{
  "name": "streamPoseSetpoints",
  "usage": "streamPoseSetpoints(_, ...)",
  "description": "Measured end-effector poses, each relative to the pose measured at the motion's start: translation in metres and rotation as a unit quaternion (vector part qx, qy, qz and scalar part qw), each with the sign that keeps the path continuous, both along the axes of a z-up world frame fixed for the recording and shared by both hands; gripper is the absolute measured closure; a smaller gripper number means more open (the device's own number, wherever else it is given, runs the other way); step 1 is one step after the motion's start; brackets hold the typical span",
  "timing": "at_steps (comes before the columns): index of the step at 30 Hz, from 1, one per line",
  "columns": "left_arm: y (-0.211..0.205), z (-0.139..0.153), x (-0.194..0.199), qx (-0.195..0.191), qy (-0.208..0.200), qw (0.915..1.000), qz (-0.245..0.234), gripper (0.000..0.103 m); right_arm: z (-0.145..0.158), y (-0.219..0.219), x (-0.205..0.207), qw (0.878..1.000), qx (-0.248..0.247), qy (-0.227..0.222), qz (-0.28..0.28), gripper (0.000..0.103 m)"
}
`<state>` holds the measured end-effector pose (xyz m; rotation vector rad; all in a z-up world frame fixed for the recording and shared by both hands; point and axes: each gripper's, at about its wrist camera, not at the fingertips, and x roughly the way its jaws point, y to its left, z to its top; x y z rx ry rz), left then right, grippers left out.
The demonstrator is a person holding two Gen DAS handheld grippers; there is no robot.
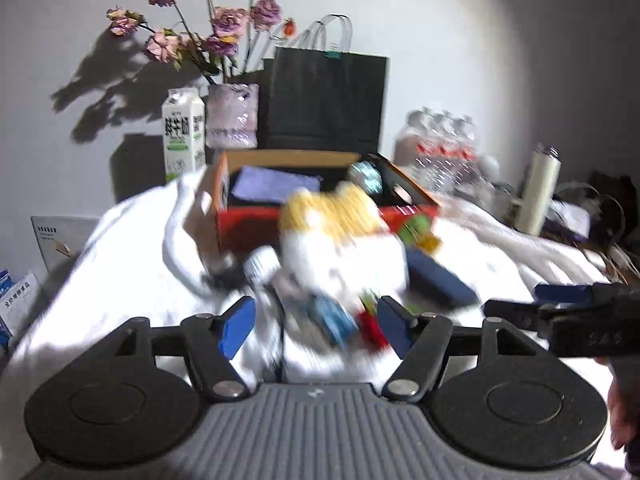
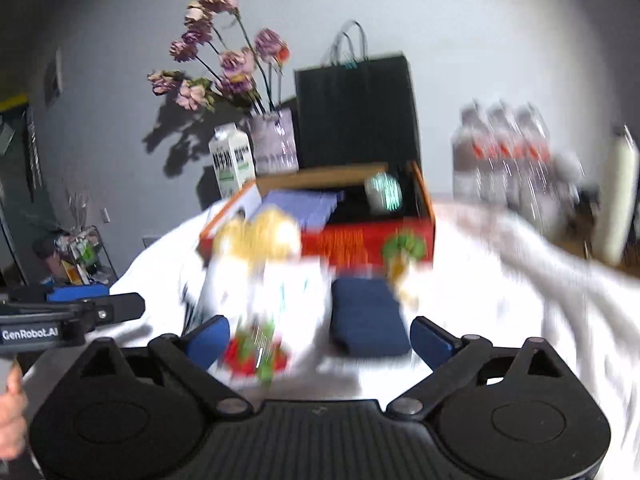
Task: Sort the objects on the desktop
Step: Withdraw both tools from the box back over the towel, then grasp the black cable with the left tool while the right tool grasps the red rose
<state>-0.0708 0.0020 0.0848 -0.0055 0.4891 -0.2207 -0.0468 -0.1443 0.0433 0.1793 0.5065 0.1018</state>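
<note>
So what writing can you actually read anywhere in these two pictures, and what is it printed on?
"GenRobot.AI": white letters on the side of the left gripper, seen from the right wrist camera.
Milk carton: large dark Chinese characters, too blurred to read.
Red box: printed front, blurred.
Water bottles: red labels, unreadable.
Small packets at the left edge: Chinese print, too small.

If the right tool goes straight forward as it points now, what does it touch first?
Probably the navy pouch lying between its open fingers, or the white-and-yellow plush beside it; blur hides the depth. The red box stands behind both.
</note>
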Motion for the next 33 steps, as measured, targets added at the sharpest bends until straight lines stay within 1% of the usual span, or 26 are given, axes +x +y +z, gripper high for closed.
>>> streamPoseSetpoints(2, -0.004, -0.011, -0.018, 0.005, -0.008, 0.9999, -0.005, 0.035, -0.017, 0.006, -0.019, 1.0, 0.008, 0.022, 0.004, 0.006)
streamPoseSetpoints(3, -0.006, -0.014, -0.024, 0.009, -0.014, 0.9998, -0.005, 0.036, -0.023, 0.01, -0.026, 1.0, 0.001, 0.028, 0.008, 0.006)
streamPoseSetpoints(6, -0.01, -0.022, -0.035, 0.008, -0.018, 0.9998, -0.005, 0.037, -0.031, 0.018, -0.043, 0.999, -0.047, 0.021, 0.012, 0.005)
streamPoseSetpoints(7, -0.011, -0.025, -0.039, 0.005, -0.02, 0.9998, -0.003, 0.039, -0.033, 0.018, -0.049, 0.998, -0.059, 0.012, 0.008, 0.005)
streamPoseSetpoints(8, -0.012, -0.026, -0.041, 0.004, -0.025, 0.9997, 0.002, 0.045, -0.033, 0.018, -0.052, 0.998, -0.068, 0.007, 0.002, 0.005)
streamPoseSetpoints(10, -0.012, -0.028, -0.036, -0.001, -0.018, 0.9997, 0.014, 0.053, -0.035, 0.018, -0.054, 0.997, -0.082, -0.003, -0.005, 0.005)
streamPoseSetpoints(12, -0.011, -0.031, -0.033, -0.003, -0.007, 0.9997, 0.022, 0.052, -0.038, 0.016, -0.055, 0.997, -0.083, -0.008, -0.006, 0.005)
streamPoseSetpoints(15, -0.01, -0.037, -0.032, 0.001, -0.008, 0.9994, 0.034, 0.052, -0.044, 0.017, -0.057, 0.996, -0.094, -0.007, -0.002, 0.005)
streamPoseSetpoints(16, -0.009, -0.039, -0.031, -0.001, -0.008, 0.9993, 0.037, 0.049, -0.045, 0.018, -0.059, 0.995, -0.103, -0.007, 0.001, 0.005)
streamPoseSetpoints(18, -0.007, -0.042, -0.031, -0.005, -0.007, 0.999, 0.044, 0.038, -0.047, 0.02, -0.058, 0.993, -0.114, -0.005, 0.004, 0.004)
streamPoseSetpoints(19, -0.007, -0.044, -0.031, -0.005, -0.008, 0.999, 0.044, 0.029, -0.047, 0.021, -0.057, 0.993, -0.117, -0.003, 0.007, 0.004)
streamPoseSetpoints(20, -0.007, -0.044, -0.032, -0.002, -0.01, 0.999, 0.044, 0.025, -0.047, 0.021, -0.056, 0.993, -0.117, -0.004, 0.009, 0.004)
streamPoseSetpoints(21, -0.007, -0.045, -0.032, 0.001, -0.011, 0.999, 0.043, 0.023, -0.047, 0.022, -0.055, 0.993, -0.116, -0.006, 0.012, 0.004)
streamPoseSetpoints(23, -0.007, -0.047, -0.031, 0.008, -0.012, 0.999, 0.042, 0.015, -0.046, 0.023, -0.053, 0.993, -0.114, -0.006, 0.015, 0.004)
streamPoseSetpoints(24, -0.008, -0.048, -0.031, 0.011, -0.013, 0.999, 0.041, 0.014, -0.046, 0.024, -0.052, 0.993, -0.115, -0.008, 0.015, 0.004)
streamPoseSetpoints(26, -0.007, -0.05, -0.03, 0.013, -0.014, 0.9993, 0.033, 0.005, -0.046, 0.025, -0.049, 0.993, -0.115, -0.008, 0.017, 0.004)
streamPoseSetpoints(29, -0.003, -0.05, -0.03, 0.002, -0.03, 0.9992, 0.028, 0.0, -0.046, 0.027, -0.042, 0.992, -0.122, -0.008, 0.02, 0.004)
streamPoseSetpoints(33, 0.003, -0.047, -0.03, -0.014, -0.069, 0.9972, 0.026, 0.0, -0.04, 0.025, -0.035, 0.992, -0.126, -0.024, 0.002, 0.002)
